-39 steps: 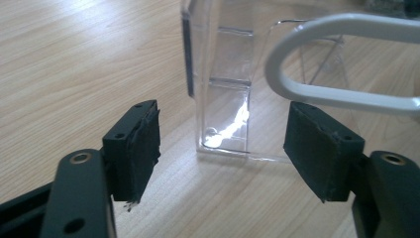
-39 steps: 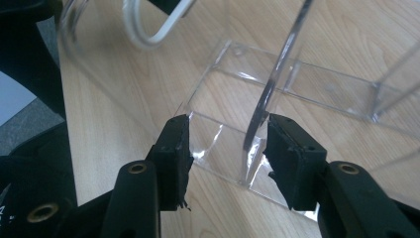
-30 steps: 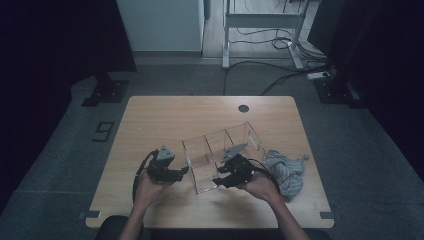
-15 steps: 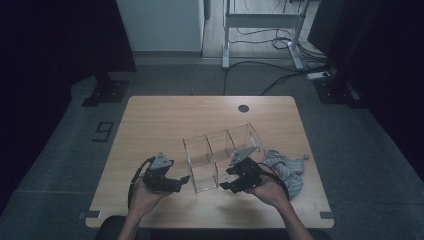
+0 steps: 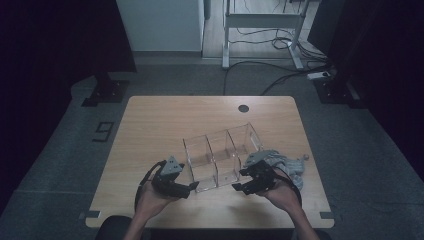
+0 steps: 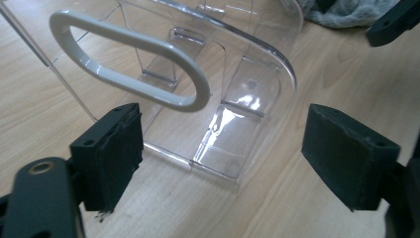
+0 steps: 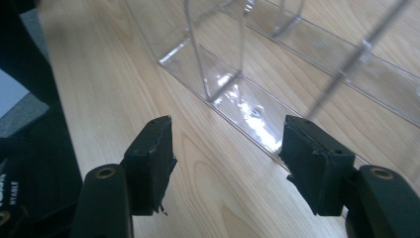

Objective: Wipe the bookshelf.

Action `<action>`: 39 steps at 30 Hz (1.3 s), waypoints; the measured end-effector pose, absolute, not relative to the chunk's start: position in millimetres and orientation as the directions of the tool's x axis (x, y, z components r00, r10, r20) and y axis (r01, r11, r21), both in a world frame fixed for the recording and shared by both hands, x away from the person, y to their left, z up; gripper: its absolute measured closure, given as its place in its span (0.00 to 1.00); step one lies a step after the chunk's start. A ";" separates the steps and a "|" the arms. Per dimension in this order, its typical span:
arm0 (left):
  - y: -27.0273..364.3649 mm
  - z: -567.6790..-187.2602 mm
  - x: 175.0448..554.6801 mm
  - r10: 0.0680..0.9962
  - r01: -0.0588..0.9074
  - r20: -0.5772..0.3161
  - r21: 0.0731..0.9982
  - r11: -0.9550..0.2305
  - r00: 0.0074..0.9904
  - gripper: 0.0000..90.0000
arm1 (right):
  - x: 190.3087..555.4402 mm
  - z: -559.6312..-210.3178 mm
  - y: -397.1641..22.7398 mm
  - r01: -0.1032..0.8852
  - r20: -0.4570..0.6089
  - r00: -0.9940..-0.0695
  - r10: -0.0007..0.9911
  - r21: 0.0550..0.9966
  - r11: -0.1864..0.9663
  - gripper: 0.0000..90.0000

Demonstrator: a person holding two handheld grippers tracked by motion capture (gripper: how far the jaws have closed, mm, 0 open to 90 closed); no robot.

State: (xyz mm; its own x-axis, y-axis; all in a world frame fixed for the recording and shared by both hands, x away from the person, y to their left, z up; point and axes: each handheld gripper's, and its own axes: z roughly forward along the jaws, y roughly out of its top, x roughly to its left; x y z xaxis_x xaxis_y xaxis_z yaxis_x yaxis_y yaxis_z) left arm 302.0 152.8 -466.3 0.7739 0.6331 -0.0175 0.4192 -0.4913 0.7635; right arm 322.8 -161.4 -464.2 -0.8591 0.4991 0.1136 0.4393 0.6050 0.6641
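Clear plastic three-compartment organiser with a grey oval handle (image 5: pixel 222 155): sitting slantwise on the light wooden table (image 5: pixel 165 120), near the person's edge, between the two grippers.

Left gripper (image 5: pixel 187 188): resting in the upturned left hand (image 5: pixel 152 200) at the organiser's near left corner, jaws pointing right toward it. In the left gripper view its jaws are standing wide, having just been closing a little, gripping nothing; the organiser's near end and handle (image 6: pixel 133 59) are lying beyond the pads, untouched.

Right gripper (image 5: pixel 239 185): sitting in the right hand (image 5: pixel 282 195) at the organiser's near right corner, jaws pointing left. Its jaws are standing partly open over bare wood, holding nothing.

Grey fluffy cloth (image 5: pixel 292 165): lying bunched behind the right hand.
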 end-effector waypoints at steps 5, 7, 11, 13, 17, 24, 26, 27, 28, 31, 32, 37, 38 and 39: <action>155.3 -467.0 307.5 0.654 0.432 -0.019 0.765 -0.477 0.756 0.30 | 322.8 -465.7 -173.3 0.461 0.113 -0.841 0.528 0.660 0.593 0.41; 157.3 -467.3 308.0 0.654 0.434 -0.023 0.766 -0.475 0.756 0.31 | 323.3 -466.6 -178.2 0.469 0.114 -0.835 0.538 0.657 0.590 0.41; 160.3 -466.2 308.9 0.656 0.433 -0.016 0.764 -0.479 0.754 0.34 | 324.6 -467.8 -186.3 0.483 0.112 -0.825 0.555 0.650 0.586 0.41; 161.8 -465.6 309.5 0.659 0.432 -0.013 0.764 -0.479 0.752 0.37 | 324.9 -467.7 -189.6 0.494 0.114 -0.816 0.567 0.648 0.580 0.41; 166.5 -464.9 312.0 0.664 0.439 -0.017 0.763 -0.475 0.747 0.43 | 326.1 -467.6 -195.9 0.505 0.119 -0.807 0.579 0.649 0.570 0.41; 174.8 -464.8 317.6 0.681 0.456 -0.028 0.764 -0.457 0.731 0.51 | 326.8 -469.6 -205.4 0.529 0.130 -0.790 0.599 0.639 0.559 0.41; 177.8 -465.0 320.3 0.691 0.464 -0.032 0.764 -0.449 0.722 0.53 | 327.5 -468.7 -208.2 0.529 0.131 -0.789 0.600 0.641 0.556 0.42; 179.3 -465.1 321.8 0.695 0.467 -0.034 0.764 -0.445 0.718 0.54 | 327.6 -468.1 -209.4 0.530 0.130 -0.786 0.604 0.643 0.552 0.42; 180.7 -465.2 323.2 0.699 0.470 -0.035 0.764 -0.442 0.714 0.54 | 327.7 -467.4 -210.5 0.534 0.131 -0.783 0.608 0.644 0.548 0.42; 185.1 -466.2 326.8 0.704 0.474 -0.043 0.767 -0.431 0.709 0.57 | 328.7 -465.8 -213.3 0.535 0.121 -0.775 0.620 0.648 0.543 0.45; 187.2 -466.9 327.5 0.708 0.480 -0.051 0.770 -0.421 0.704 0.58 | 329.1 -465.5 -213.6 0.535 0.117 -0.773 0.624 0.648 0.542 0.46; 187.5 -469.5 320.3 0.697 0.471 -0.025 0.755 -0.457 0.717 0.63 | 332.6 -463.6 -212.5 0.534 0.083 -0.746 0.660 0.666 0.521 0.56; 187.2 -470.1 318.4 0.691 0.467 -0.024 0.753 -0.464 0.723 0.64 | 333.4 -463.4 -211.9 0.533 0.075 -0.741 0.668 0.670 0.516 0.58; 186.6 -470.8 316.7 0.687 0.467 -0.021 0.748 -0.471 0.727 0.65 | 334.5 -462.8 -211.6 0.534 0.072 -0.736 0.673 0.672 0.513 0.60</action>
State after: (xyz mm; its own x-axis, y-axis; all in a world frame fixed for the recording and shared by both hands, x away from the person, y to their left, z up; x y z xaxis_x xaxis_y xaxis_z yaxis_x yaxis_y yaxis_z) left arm 316.7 186.6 -470.8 0.7266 0.6867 -0.0210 0.4668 -0.4711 0.7484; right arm 334.5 -211.6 -462.8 -0.7364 0.6727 0.0716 0.5341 0.5132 0.6719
